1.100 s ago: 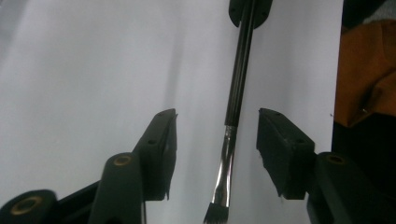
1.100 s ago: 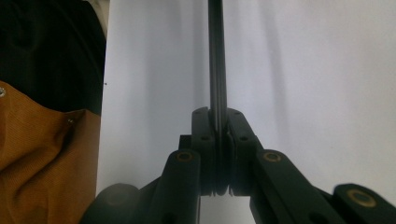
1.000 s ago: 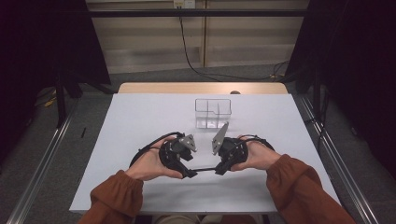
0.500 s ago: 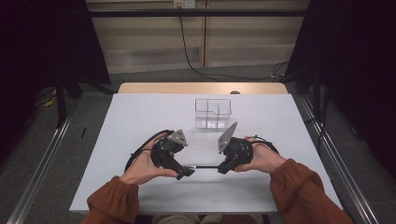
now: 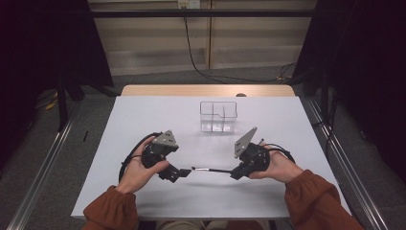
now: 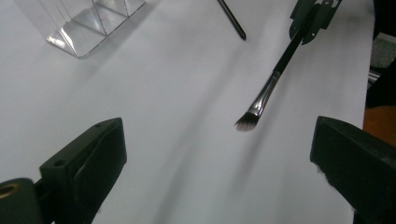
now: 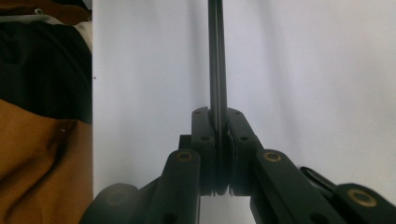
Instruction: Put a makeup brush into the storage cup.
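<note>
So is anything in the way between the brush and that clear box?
Nothing visible. The brush is clamped in the right gripper, and only bare white table lies between it and the clear box.

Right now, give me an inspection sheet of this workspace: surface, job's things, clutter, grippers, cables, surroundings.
Surface: white table, wooden strip along the far edge.
Job's things: thin black brush with a metal ferrule, bristles toward the left gripper; clear divided organizer at the far middle, nothing seen inside.
Clutter: a thin dark stick beside the organizer in the left gripper view; too little shows to say what it is.
Grippers: left gripper open, its jaws having just opened, brush tip just ahead of them; right gripper shut on the brush handle.
Cables: black cable loops from the left gripper; another hangs down the back wall.
Surroundings: dark curtains both sides, grey floor.
</note>
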`<state>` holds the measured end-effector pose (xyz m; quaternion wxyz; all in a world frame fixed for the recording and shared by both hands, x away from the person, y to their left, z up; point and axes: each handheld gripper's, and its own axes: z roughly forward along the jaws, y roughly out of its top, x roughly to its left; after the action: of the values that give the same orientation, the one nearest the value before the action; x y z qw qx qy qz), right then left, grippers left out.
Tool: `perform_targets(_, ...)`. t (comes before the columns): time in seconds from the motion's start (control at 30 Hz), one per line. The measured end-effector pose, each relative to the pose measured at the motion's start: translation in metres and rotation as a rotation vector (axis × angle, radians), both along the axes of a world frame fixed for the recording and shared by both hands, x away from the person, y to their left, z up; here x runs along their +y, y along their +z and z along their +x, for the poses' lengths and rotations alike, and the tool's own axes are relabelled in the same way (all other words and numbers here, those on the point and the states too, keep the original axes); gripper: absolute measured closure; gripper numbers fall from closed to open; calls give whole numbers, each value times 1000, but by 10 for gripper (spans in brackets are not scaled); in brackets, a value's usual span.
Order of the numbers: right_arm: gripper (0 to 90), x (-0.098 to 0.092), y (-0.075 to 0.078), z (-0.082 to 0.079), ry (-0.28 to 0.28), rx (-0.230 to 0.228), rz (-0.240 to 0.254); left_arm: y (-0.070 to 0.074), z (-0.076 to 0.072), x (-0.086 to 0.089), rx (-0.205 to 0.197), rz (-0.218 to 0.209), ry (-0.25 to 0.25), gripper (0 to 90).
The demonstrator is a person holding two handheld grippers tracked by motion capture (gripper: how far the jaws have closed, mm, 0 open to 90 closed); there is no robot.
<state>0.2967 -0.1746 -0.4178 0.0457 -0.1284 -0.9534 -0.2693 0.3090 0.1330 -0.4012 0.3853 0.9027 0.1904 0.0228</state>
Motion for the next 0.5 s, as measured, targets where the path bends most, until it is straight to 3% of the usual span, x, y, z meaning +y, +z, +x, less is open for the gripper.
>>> perform_targets(0.2, 835, -8, -3, -2, -42, -5, 16, -3, -5, 10, -28, -23, 40, 38)
perform_targets(0.5, 835, -7, -9, -4, -105, -34, 100, -6, -10, 15, -50, -45, 80, 38)
